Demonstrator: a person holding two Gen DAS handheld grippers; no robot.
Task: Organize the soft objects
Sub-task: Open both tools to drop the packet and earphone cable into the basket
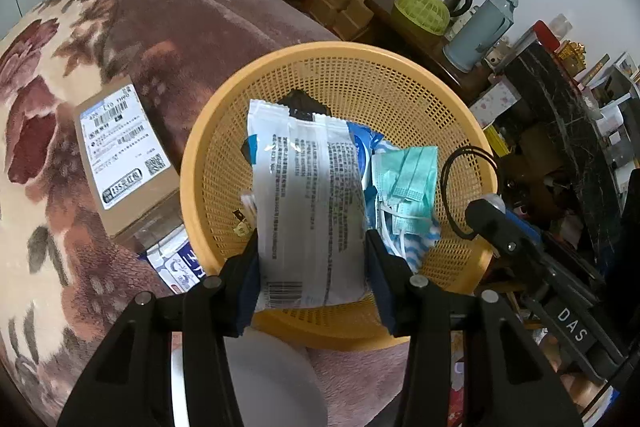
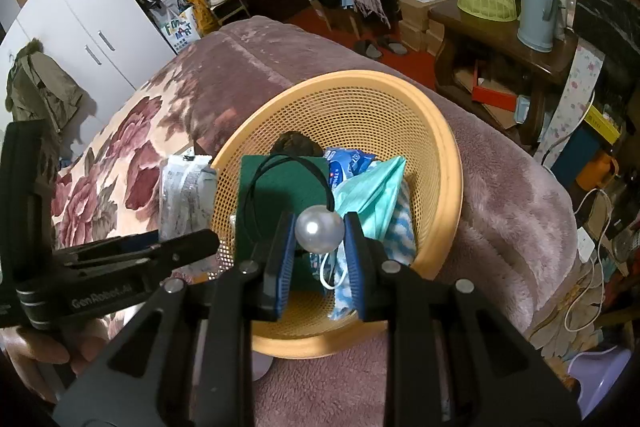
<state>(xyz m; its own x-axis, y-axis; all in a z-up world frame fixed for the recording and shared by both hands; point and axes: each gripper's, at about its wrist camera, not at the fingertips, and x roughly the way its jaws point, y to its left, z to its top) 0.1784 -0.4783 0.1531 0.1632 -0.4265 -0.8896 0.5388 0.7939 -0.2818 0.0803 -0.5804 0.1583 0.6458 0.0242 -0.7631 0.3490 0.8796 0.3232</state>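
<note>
Glossy white packet (image 1: 310, 203) over perforated round orange basket (image 1: 400, 75); pearl hair-tie (image 2: 319, 229).

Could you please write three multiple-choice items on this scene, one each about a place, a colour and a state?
1. Where does the cardboard parcel lie?
A. in the basket
B. on the floral blanket beside the basket
C. on the wooden table

2. What colour is the basket?
A. orange-yellow
B. blue
C. white

3. What is the right hand-held gripper doing?
A. hanging open with nothing in it
B. shut on a face mask
C. shut on a pearl bead hair tie

Answers:
1 B, it rests on the floral blanket left of the rim.
2 A, its mesh wall is orange-yellow in both views.
3 C, the pearl bead hair tie sits between its blue pads, black loop over the basket, while the left hand-held gripper holds a white packet.
</note>
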